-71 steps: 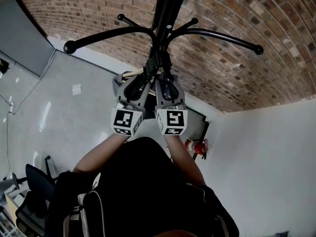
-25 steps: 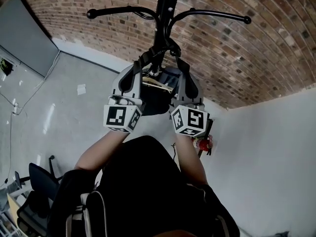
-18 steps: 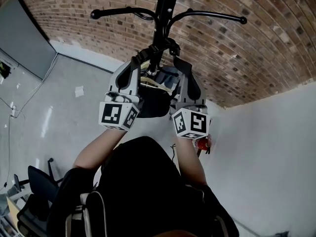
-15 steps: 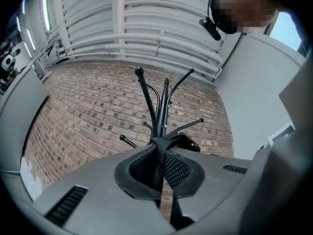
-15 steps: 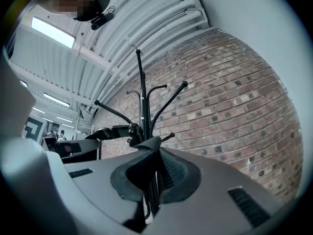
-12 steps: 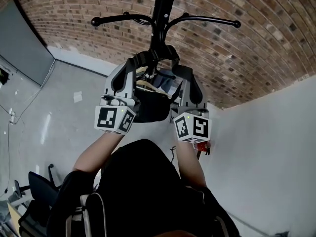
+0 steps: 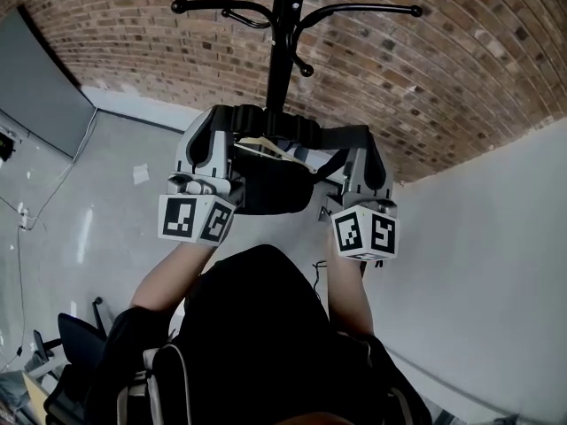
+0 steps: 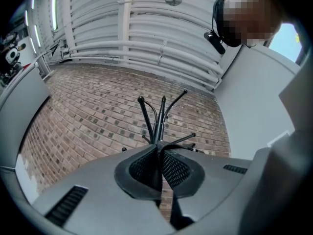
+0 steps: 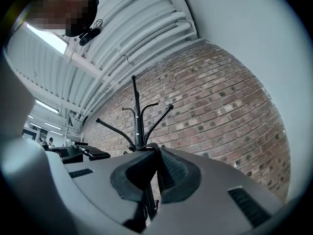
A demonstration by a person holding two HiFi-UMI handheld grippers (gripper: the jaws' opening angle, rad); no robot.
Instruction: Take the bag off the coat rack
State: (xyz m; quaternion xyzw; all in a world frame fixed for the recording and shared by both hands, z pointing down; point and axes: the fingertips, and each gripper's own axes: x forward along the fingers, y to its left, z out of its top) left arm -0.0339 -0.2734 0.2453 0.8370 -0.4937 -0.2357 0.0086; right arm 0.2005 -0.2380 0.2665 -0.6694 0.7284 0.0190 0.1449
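The black coat rack [image 7: 285, 34] stands ahead by the brick wall, its curved hooks [image 7: 354, 10] bare. The black bag [image 7: 270, 187] hangs in front of the pole, below the hooks, from its black strap [image 7: 292, 127], which stretches level between my two grippers. My left gripper [image 7: 221, 124] is shut on the strap's left end and my right gripper [image 7: 361, 142] on its right end. In the left gripper view the pads [image 8: 171, 168] pinch the strap, with the rack [image 8: 160, 119] beyond. The right gripper view shows the same pinch [image 9: 155, 153] and the rack [image 9: 136, 116].
A brick wall [image 7: 133, 42] runs behind the rack and meets a white wall [image 7: 478, 237] at the right. A grey panel [image 7: 35, 78] hangs at the left. An office chair [image 7: 71, 348] stands at the lower left on the grey floor [image 7: 97, 211].
Both grippers have come down and moved apart, away from the rack's hooks. The strap has left the hook and now stretches between them, the bag hanging lower.
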